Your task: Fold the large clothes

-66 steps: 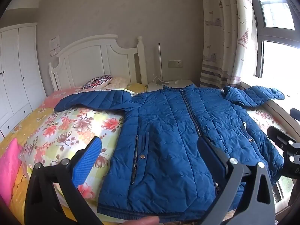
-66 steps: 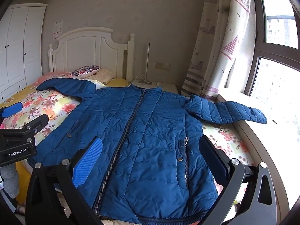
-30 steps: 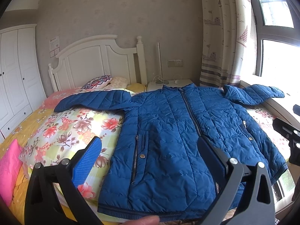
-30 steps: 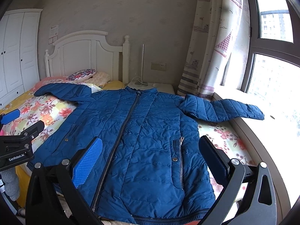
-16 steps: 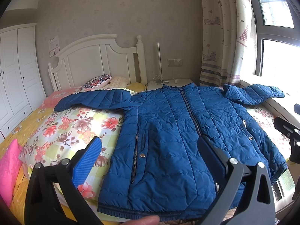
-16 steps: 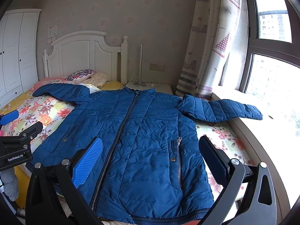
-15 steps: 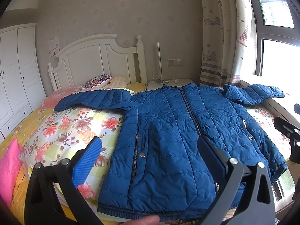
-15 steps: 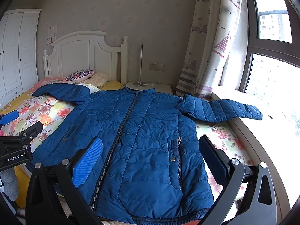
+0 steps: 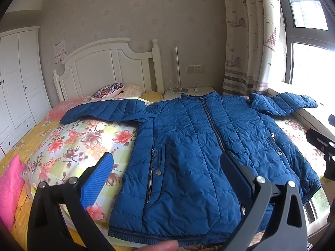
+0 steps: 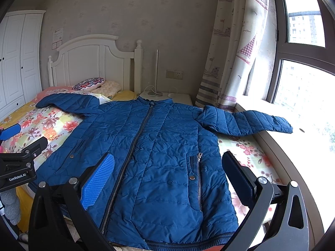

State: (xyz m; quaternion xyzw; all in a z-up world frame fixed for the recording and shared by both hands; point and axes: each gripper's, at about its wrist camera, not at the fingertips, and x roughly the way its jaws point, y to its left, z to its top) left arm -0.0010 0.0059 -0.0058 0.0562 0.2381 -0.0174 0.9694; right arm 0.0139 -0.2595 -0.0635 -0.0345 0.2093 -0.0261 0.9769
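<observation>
**Blue jacket spread flat on the bed**

Blue jacket [image 9: 194, 152] lies zipped, front up, sleeves out, on the floral bedspread [image 9: 83, 138] ahead of both claws. Left gripper [image 9: 165, 179] and right gripper [image 10: 167, 177] hover above its hem, jaws wide, holding nothing

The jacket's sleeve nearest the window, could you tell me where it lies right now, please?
In the right wrist view, that sleeve stretches rightward off the blue jacket, crossing from the floral bedspread onto the windowsill below the curtain.
</observation>
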